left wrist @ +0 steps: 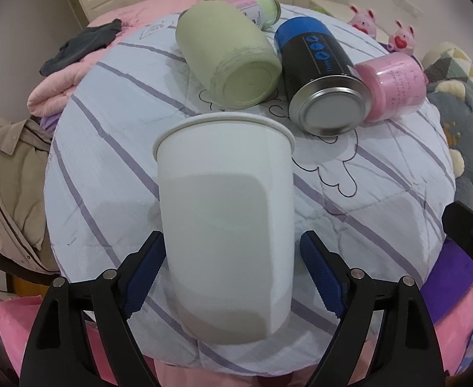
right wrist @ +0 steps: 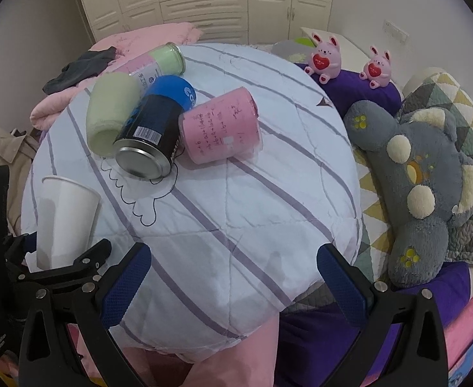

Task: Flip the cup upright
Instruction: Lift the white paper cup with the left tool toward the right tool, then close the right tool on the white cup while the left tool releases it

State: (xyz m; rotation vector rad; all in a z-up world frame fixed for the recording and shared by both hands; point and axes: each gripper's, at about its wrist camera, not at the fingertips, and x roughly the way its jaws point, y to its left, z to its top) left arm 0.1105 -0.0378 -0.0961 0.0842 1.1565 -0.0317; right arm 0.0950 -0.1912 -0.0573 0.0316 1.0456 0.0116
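A white paper cup (left wrist: 225,222) stands on the striped quilt with its rim up, between the fingers of my left gripper (left wrist: 233,274). The left pad (left wrist: 144,277) touches the cup's side; the right pad (left wrist: 320,277) stands a little apart from it. The cup also shows in the right wrist view (right wrist: 64,219), at the far left, with the left gripper's black fingers around its base. My right gripper (right wrist: 233,277) is open and empty over the quilt's near edge.
Beyond the cup lie a green cup (left wrist: 230,54), a black and blue can (left wrist: 320,77), a pink cup (left wrist: 391,84) and a green jar (left wrist: 259,8). A grey plush toy (right wrist: 429,187) and pink bunnies (right wrist: 325,56) sit right of the quilt (right wrist: 236,193).
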